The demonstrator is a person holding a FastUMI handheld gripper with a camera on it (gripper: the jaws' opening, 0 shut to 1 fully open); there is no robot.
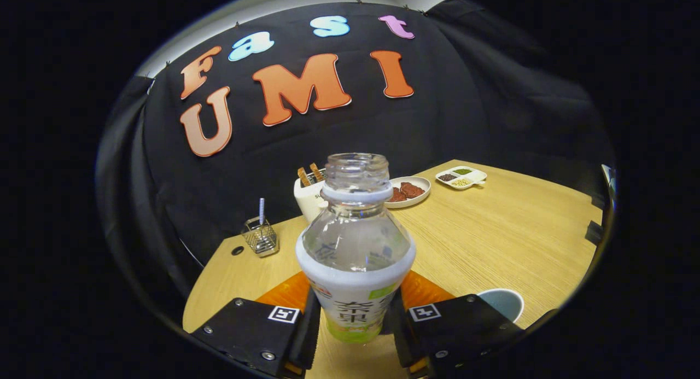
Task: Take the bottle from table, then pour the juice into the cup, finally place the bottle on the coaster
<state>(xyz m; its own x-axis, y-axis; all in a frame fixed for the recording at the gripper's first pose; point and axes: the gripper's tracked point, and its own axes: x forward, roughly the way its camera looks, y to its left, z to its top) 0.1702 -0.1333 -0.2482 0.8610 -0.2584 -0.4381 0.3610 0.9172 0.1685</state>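
Note:
A clear plastic bottle [354,242] with an open neck, a white collar and a white and green label stands upright between my fingers. My gripper [353,319] is shut on the bottle, both fingers pressing on the labelled body. Behind the bottle's lower part an orange coaster [424,291] shows on both sides of it; whether the bottle rests on it I cannot tell. A white cup [502,303] sits on the wooden table [492,237] just to the right of my right finger, partly hidden by it.
Beyond the bottle stand a white toaster [309,196] with two slices of toast, a plate of dark food [407,192], and a small divided dish [461,177] farther right. A wire basket [261,236] with a striped straw sits at the table's left corner.

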